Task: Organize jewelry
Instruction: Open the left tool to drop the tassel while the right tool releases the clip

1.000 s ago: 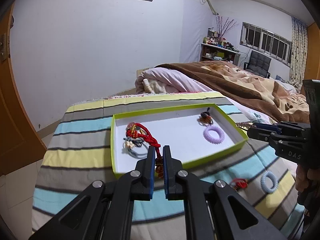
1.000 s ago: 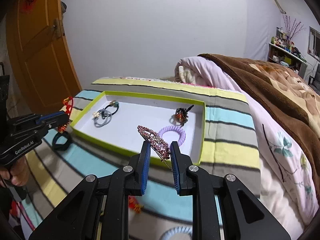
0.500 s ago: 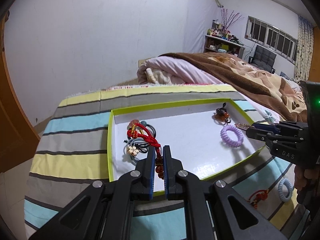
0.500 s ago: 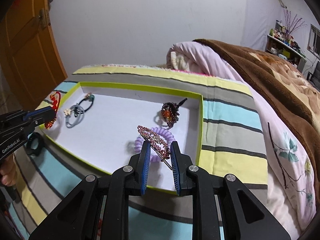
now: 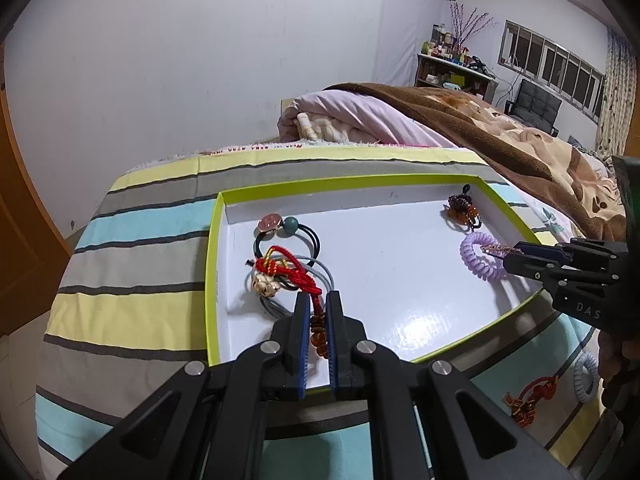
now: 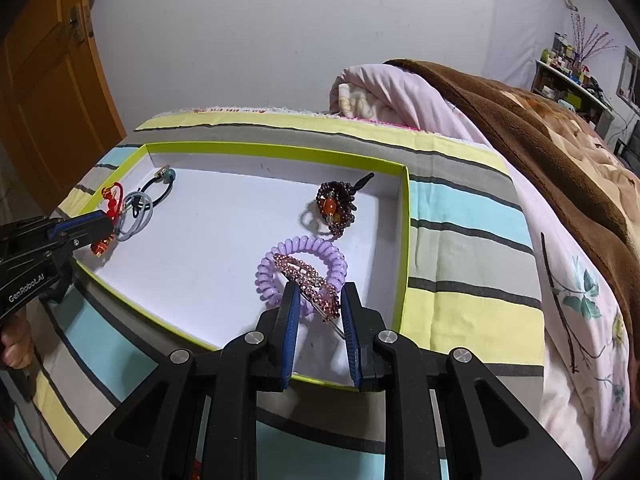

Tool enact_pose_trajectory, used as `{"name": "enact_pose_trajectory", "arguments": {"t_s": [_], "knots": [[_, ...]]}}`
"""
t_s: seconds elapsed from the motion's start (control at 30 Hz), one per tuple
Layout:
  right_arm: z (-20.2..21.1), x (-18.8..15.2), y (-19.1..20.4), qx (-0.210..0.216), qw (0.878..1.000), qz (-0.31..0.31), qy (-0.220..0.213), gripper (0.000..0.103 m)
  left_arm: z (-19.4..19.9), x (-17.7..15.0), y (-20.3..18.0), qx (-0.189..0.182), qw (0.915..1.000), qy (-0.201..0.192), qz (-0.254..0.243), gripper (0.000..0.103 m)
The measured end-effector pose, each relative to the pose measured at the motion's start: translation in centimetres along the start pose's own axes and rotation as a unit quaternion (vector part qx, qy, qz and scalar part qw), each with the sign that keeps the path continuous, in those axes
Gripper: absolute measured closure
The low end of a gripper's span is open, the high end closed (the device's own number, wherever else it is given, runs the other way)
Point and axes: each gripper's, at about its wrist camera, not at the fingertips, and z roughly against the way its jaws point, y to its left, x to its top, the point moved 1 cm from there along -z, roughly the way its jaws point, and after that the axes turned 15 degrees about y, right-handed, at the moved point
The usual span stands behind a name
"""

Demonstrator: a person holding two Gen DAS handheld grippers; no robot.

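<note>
Pink hair clip [image 6: 310,280] btwn right gripper [image 6: 318,304] fingers, seemingly over purple coil tie [image 6: 280,268].

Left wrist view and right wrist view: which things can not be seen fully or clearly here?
- Red knotted cord: left wrist view, its beaded lower end runs between the left gripper fingers, part hidden.
- Rhinestone hair clip: right wrist view, its near end sits behind the right gripper fingers.
- Light blue coil tie: left wrist view, partly behind the person's hand.
- Shelf items: left wrist view, too small.
</note>
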Motion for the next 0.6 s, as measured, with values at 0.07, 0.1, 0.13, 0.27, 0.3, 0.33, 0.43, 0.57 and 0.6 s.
{"name": "enact_pose_trajectory", "arguments": {"t_s": [0.07, 0.1, 0.13, 0.27, 0.3, 0.33, 0.43, 0.57, 0.6], "knots": [[0.1, -0.1, -0.1, 0.001, 1.000, -0.002, -0.002, 0.075, -0.1, -0.1, 0.1, -0.001, 1.0000, 0.005, 0.002, 0.094], [0.2, -0.1, -0.2, 0.003, 1.000, -0.004, -0.004, 0.068, -0.1, -0.1, 0.1, -0.001, 1.0000, 0.005, 0.002, 0.092], [0.4, -0.1, -0.2, 0.007, 1.000, -0.005, -0.006, 0.068, -0.1, -0.1, 0.1, -0.001, 1.0000, 0.006, 0.002, 0.087], [1.0, -0.4, 0.0, 0.008, 1.000, -0.004, -0.012, 0.068, 0.2, -0.3, 0.2, -0.004, 1.0000, 0.002, 0.005, 0.081], [1.2, -0.5, 0.0, 0.010, 1.000, -0.004, -0.014, 0.068, 0.4, -0.4, 0.1, -0.003, 1.0000, 0.000, 0.005, 0.081], [1.5, -0.7, 0.1, 0.012, 1.000, -0.004, -0.016, 0.068, 0.7, -0.6, 0.1, -0.002, 1.0000, -0.003, 0.005, 0.081], [2.4, -1.2, 0.2, 0.016, 1.000, -0.003, -0.025, 0.068, 1.5, -0.9, 0.0, 0.000, 0.9999, -0.013, 0.004, 0.081], [3.8, -2.3, 0.6, 0.023, 0.999, -0.001, -0.038, 0.068, 2.7, -1.5, -0.3, 0.003, 0.9997, -0.025, 0.003, 0.081], [4.3, -2.7, 0.7, 0.024, 0.999, 0.000, -0.042, 0.068, 3.1, -1.8, -0.4, 0.003, 0.9996, -0.029, 0.003, 0.081]]}}
